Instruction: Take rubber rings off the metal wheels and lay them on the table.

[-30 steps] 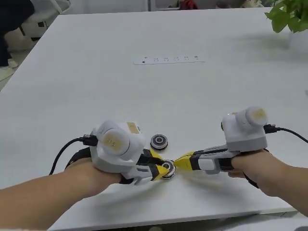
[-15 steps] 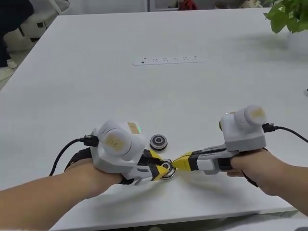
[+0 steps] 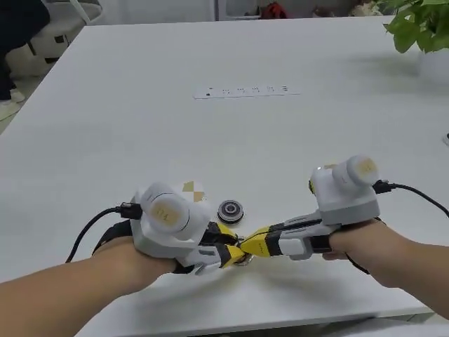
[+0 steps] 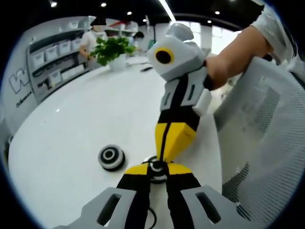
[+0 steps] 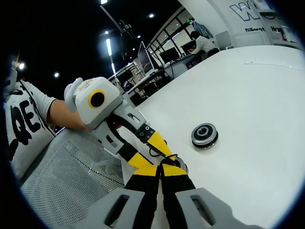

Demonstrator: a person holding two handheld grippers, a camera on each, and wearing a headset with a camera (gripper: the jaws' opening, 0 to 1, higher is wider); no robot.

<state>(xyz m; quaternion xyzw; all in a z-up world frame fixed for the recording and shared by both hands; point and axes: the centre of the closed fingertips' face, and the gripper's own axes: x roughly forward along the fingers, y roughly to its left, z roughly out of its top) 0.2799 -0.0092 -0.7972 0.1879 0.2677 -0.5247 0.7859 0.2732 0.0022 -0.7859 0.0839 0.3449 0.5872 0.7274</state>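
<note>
head view: left gripper (image 3: 233, 254) was clenched on a wheel (image 4: 157, 167) just beside the spare wheel (image 3: 230, 210) on the desk (image 3: 280, 154); right gripper (image 3: 248, 247) was pinched shut at its ring (image 4: 157, 179), probably soft and stretchy, best taken at the rim.

The small silver metal wheel (image 4: 157, 168) between the left gripper's (image 4: 157, 170) jaws sits mostly behind yellow tips, so its rubber ring cannot be made out. What the right gripper (image 4: 162, 158) pinches is hidden. The head view's top-right corner crops the green leafy plant (image 3: 414, 24).
</note>
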